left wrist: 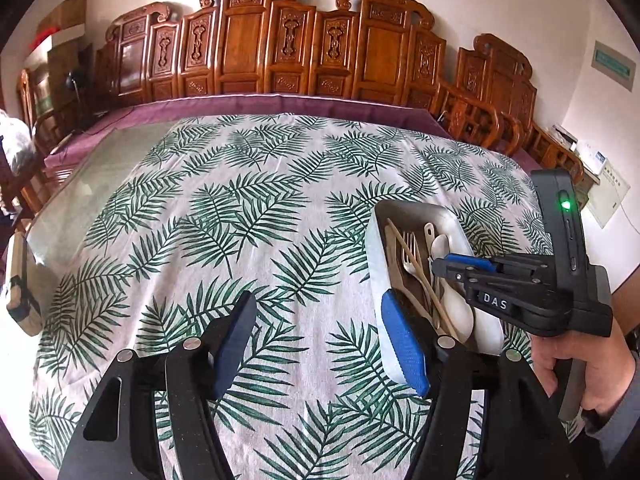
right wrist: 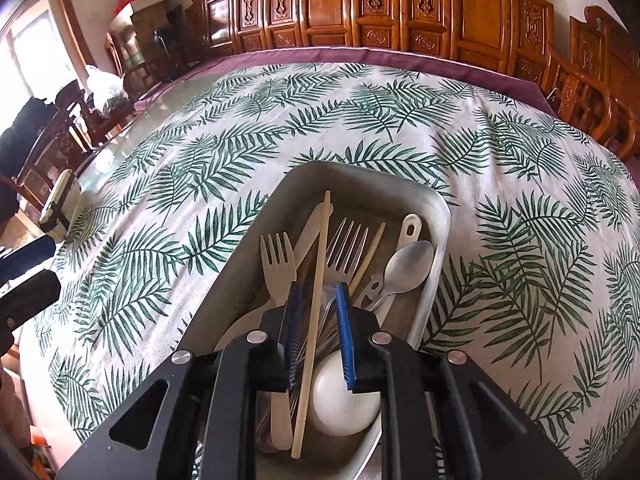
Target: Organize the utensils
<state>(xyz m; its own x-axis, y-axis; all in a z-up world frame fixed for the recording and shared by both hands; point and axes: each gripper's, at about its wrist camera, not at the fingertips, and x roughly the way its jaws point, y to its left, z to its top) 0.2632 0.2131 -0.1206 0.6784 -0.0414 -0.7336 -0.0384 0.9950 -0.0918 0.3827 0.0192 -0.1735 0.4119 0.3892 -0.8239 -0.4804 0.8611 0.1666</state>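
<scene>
A metal tray [right wrist: 434, 208] holds mixed utensils: a wooden fork [right wrist: 276, 256], a metal fork [right wrist: 346, 244], two chopsticks, the longer [right wrist: 318, 300], a metal spoon [right wrist: 408, 264], a white ladle [right wrist: 344, 400] and a wooden knife [right wrist: 310, 228]. My right gripper [right wrist: 318, 304] hovers over the tray with its jaws a small gap apart on either side of the long chopstick, not clamped on it. In the left wrist view the tray [left wrist: 404, 208] lies at right with the right gripper [left wrist: 460, 264] above it. My left gripper [left wrist: 320, 336] is wide open and empty over the cloth, left of the tray.
The table wears a leaf-print cloth [left wrist: 240, 220] with a glass top [left wrist: 108, 168] bare at the left. Carved wooden chairs [left wrist: 248, 40] line the far side. A small wooden block [left wrist: 18, 284] sits at the left table edge.
</scene>
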